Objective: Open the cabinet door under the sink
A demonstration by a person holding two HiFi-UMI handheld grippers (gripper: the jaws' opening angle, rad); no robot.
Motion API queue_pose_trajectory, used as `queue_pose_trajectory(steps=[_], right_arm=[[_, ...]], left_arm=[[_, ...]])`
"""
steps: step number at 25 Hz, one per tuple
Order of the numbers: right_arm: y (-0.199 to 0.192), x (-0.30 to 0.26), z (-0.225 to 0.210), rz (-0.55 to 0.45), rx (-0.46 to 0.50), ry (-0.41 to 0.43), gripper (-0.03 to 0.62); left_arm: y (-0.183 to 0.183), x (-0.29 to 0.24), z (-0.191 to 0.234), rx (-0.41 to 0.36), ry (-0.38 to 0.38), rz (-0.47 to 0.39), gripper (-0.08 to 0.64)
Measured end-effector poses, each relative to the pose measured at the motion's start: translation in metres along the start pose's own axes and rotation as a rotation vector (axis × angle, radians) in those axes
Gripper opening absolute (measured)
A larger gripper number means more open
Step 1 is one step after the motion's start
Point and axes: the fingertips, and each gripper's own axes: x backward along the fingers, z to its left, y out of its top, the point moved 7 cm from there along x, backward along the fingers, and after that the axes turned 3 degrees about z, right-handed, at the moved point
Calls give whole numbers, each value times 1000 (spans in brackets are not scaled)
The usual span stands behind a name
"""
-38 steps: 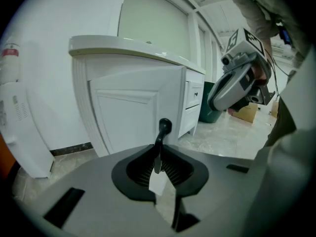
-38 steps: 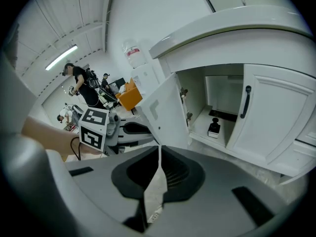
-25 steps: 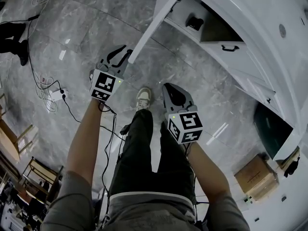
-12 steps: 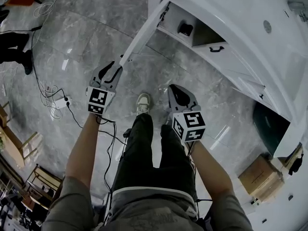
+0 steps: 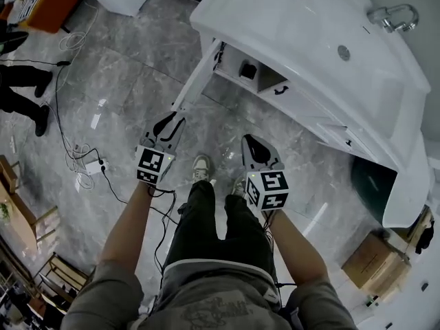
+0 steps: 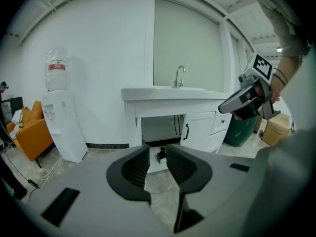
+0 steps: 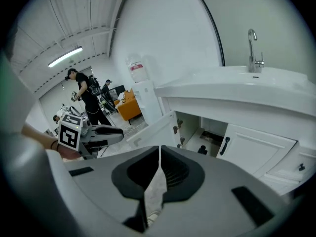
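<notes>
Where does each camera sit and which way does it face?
Head view: on the person's head, facing steeply down; shows both forearms, legs, left gripper, right gripper, sink cabinet.
Left gripper view: on the left gripper, facing the open cabinet; jaws closing, nothing between them.
Right gripper view: on the right gripper, facing the cabinet; jaws together, empty.
Shared: both gripper views show the faucet.

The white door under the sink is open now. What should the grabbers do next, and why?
Probably just pull both back and rest. The white cabinet door already stands swung wide, showing the inside. The left gripper has nothing between its closing jaws, and the right gripper is shut and empty, so nothing is left to let go of.
</notes>
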Motion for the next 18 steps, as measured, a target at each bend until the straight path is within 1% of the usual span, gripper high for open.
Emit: queue_pose_trajectory(steps=[3, 5, 7, 12, 16, 18], right_arm=[[20, 25, -4, -34, 1, -20, 34], [34, 40, -9, -61, 8, -30, 34], [50, 56, -15, -93, 15, -44, 35], [95, 101, -32, -189, 39, -71, 34], [127, 146, -27, -263, 89, -85, 34], [143, 171, -22, -301, 123, -100, 34]], left_arm=[[26, 14, -13, 18, 18, -19, 100], [54, 23, -21, 27, 26, -60, 71], [84, 32, -31, 27, 17, -98, 60], [155, 44, -58, -8, -29, -150, 46], [203, 59, -83, -51, -64, -193, 34], [230, 70, -95, -58, -73, -234, 34]])
